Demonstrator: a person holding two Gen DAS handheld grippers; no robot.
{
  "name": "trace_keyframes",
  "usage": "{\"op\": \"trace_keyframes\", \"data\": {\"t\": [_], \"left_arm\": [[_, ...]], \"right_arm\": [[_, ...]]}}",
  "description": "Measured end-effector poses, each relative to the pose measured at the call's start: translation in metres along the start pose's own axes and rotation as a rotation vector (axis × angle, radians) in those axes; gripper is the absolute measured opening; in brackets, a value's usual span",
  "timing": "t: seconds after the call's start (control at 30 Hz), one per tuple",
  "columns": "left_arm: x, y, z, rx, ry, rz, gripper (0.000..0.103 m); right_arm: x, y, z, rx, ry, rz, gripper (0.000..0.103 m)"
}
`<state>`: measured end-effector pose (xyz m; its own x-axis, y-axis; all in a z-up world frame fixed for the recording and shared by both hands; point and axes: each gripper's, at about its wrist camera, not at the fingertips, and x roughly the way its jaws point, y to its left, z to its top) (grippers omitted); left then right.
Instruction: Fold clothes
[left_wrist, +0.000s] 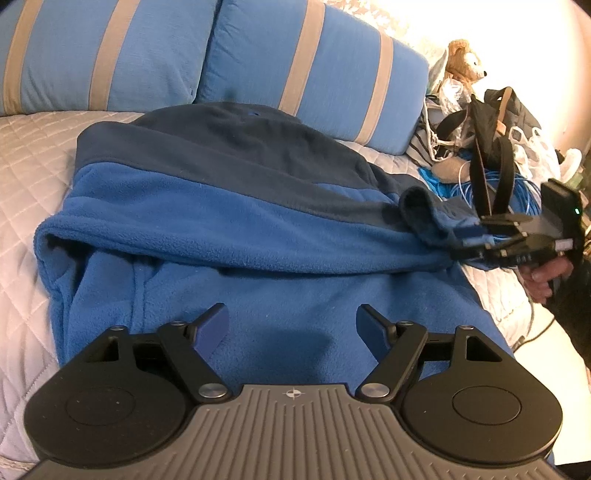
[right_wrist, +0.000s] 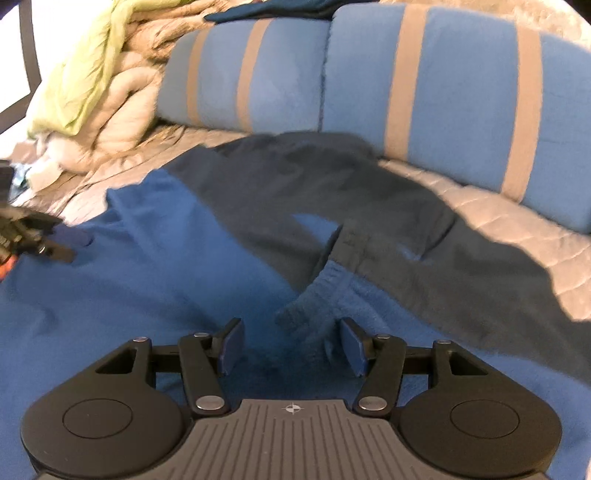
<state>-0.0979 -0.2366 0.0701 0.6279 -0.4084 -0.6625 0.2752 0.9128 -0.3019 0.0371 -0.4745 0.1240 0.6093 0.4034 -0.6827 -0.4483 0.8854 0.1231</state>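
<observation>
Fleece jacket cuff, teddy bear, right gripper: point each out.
Fleece jacket cuff (right_wrist: 314, 291): right wrist view, cuff's ribbed end.
Teddy bear (left_wrist: 465, 64): left wrist view, head.
Right gripper (right_wrist: 291, 345): right wrist view, between fingertips.

A fleece jacket (left_wrist: 236, 236) lies spread across the quilted bed, reaching up to the foot of the 2 striped pillows. It comes in 2 tones: bright blue over the lower body and dark navy across the upper part. One side is folded over the body, making a thick rolled edge that runs across the middle. A sleeve (right_wrist: 369, 229) lies over the front, navy along its length, ending in a rumpled cuff (right_wrist: 314, 306) whose opening gapes. The fabric looks soft and nappy, with shallow wrinkles in the blue panel nearest the bed's edge.
</observation>
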Motion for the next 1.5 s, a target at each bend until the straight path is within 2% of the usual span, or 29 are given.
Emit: {"op": "trace_keyframes", "data": {"t": [0.1, 0.17, 0.3, 0.4, 0.6, 0.63, 0.67, 0.7, 0.8, 0.87, 0.93, 1.07, 1.2, 1.3, 1.5], "left_arm": [[0.001, 0.001, 0.001, -0.003, 0.000, -0.003, 0.076], [0.001, 0.001, 0.001, -0.004, -0.001, -0.005, 0.076], [0.000, 0.002, 0.000, -0.008, -0.004, -0.009, 0.076], [0.000, 0.002, 0.000, -0.011, -0.006, -0.010, 0.076], [-0.001, 0.003, 0.000, -0.018, -0.009, -0.015, 0.076], [-0.001, 0.004, 0.000, -0.020, -0.007, -0.017, 0.076], [-0.001, 0.004, 0.001, -0.023, -0.005, -0.019, 0.076], [-0.001, 0.005, 0.001, -0.025, -0.003, -0.021, 0.076], [-0.002, 0.008, 0.007, -0.054, 0.018, -0.026, 0.076], [-0.003, 0.008, 0.018, -0.108, 0.040, -0.015, 0.076], [-0.006, 0.008, 0.036, -0.200, 0.030, -0.075, 0.076], [0.009, 0.001, 0.080, -0.383, 0.030, -0.260, 0.076], [0.056, -0.011, 0.114, -0.579, 0.115, -0.433, 0.077], [0.099, -0.028, 0.123, -0.666, 0.196, -0.501, 0.077], [0.164, -0.055, 0.107, -0.822, 0.349, -0.546, 0.077]], "right_arm": [[-0.006, 0.015, -0.006, -0.059, 0.024, -0.003, 0.061], [-0.011, 0.024, -0.008, -0.113, 0.023, -0.038, 0.060], [-0.017, 0.036, -0.004, -0.222, -0.001, -0.153, 0.060], [-0.009, 0.042, -0.001, -0.313, 0.020, -0.222, 0.059], [0.014, 0.055, -0.004, -0.455, 0.092, -0.295, 0.044], [0.018, 0.057, -0.005, -0.479, 0.100, -0.312, 0.037], [0.022, 0.060, -0.007, -0.499, 0.107, -0.326, 0.025], [0.025, 0.062, -0.009, -0.518, 0.111, -0.343, 0.021], [0.029, 0.071, -0.013, -0.567, 0.089, -0.413, 0.015], [0.024, 0.077, -0.014, -0.583, 0.038, -0.468, 0.014], [0.016, 0.083, -0.012, -0.593, -0.022, -0.529, 0.014], [0.006, 0.095, -0.008, -0.603, -0.113, -0.629, 0.014], [0.011, 0.109, -0.004, -0.611, -0.153, -0.678, 0.014], [0.019, 0.118, -0.001, -0.611, -0.164, -0.694, 0.014], [0.036, 0.134, 0.006, -0.604, -0.188, -0.703, 0.014]]}}
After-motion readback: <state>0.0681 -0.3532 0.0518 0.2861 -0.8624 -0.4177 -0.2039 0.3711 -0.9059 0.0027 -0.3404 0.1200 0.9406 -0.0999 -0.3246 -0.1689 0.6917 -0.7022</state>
